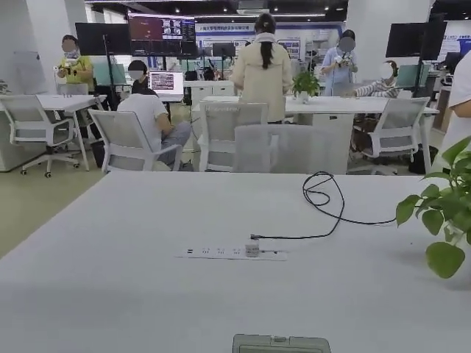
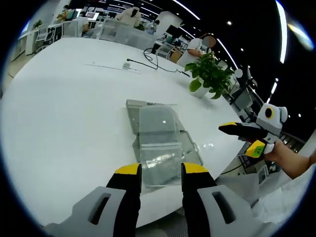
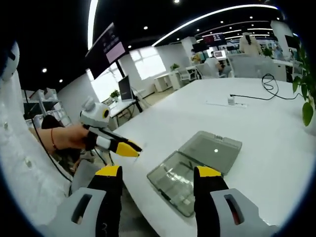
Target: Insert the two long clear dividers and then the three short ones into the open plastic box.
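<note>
- Clear plastic box (image 2: 157, 148) lay open on the white tabletop (image 2: 64, 123), close to the edge on your side. Its lid was flat beside the tray, and its rim edged into the bottom of the head view.
- Dividers: you couldn't pick them out from the clear tray in either gripper view. Something pale lay inside, can't say what.
- Left gripper (image 2: 162, 170) was empty with jaws apart, aimed straight at the tray's near end. Reads as lined up for a first pick, no insert started.
- Right gripper (image 3: 158, 172) was also apart and empty, pointed at the box from the opposite side.
- You held both low, just off the tabletop edge, one on either side of the box. Your left hand (image 3: 64, 138) was wrapped round its handle with the wrist roughly level.
- Likely reason: with the box between them, either gripper reaches in without crossing the other.
- Plant (image 2: 210, 74), power strip (image 1: 232, 253) and black cable (image 1: 324, 198) sat well apart from the box.
</note>
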Tool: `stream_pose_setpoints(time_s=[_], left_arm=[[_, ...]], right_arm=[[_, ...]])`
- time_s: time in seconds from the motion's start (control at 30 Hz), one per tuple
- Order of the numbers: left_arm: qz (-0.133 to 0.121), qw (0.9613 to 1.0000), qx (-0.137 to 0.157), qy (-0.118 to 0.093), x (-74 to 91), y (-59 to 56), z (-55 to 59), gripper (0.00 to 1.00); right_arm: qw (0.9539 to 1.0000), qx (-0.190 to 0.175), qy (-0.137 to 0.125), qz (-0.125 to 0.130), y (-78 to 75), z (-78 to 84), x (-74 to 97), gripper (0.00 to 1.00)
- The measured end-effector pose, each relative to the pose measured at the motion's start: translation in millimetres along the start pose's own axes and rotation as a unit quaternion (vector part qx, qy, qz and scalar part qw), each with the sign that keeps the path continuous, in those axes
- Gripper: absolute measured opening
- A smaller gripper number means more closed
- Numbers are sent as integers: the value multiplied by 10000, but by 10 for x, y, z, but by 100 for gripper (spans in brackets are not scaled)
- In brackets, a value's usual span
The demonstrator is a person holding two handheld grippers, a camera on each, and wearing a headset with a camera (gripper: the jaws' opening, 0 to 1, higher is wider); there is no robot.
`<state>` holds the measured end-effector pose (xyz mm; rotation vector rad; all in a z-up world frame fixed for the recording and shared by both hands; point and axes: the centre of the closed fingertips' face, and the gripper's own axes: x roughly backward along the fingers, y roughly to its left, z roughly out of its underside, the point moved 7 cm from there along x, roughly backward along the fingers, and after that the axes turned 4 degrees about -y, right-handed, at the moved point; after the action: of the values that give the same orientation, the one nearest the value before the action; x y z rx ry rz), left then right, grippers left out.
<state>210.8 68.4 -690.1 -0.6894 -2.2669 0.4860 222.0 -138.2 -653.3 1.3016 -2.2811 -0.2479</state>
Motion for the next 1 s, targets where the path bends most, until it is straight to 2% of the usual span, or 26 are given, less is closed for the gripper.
stream_pose_setpoints(time_s=[0.07, 0.17, 0.33, 0.47, 0.77, 0.83, 0.9, 0.97, 1.0], left_arm=[[107, 9999, -65, -49, -7, -90, -31, 30], [293, 9994, -109, -146, -24, -200, -73, 30], [491, 9984, -161, -232, -51, -340, -102, 30], [638, 9974, -235, -239, -77, -430, -86, 30], [787, 9960, -366, -225, -100, -501, -74, 30], [780, 9959, -419, -209, -99, -504, -77, 30], [778, 9956, -465, -247, -103, -504, -89, 30], [801, 9950, -515, -298, -111, -514, -100, 31], [824, 9947, -534, -294, -118, -522, -101, 28]], right_arm=[[9999, -69, -110, 25, 47, -84, -72, 52], [9997, -208, -138, 48, 97, -152, -172, 42], [9985, -514, -126, 112, 138, -171, -295, 30], [9976, -674, -58, 132, 170, -158, -365, 24], [9957, -875, 43, 287, 180, -111, -394, 14], [9948, -979, 29, 284, 196, -110, -394, 9], [9947, -965, -11, 353, 199, -116, -394, 8], [9928, -1120, -66, 423, 204, -129, -396, 8], [9925, -1134, -64, 461, 201, -131, -393, 7]])
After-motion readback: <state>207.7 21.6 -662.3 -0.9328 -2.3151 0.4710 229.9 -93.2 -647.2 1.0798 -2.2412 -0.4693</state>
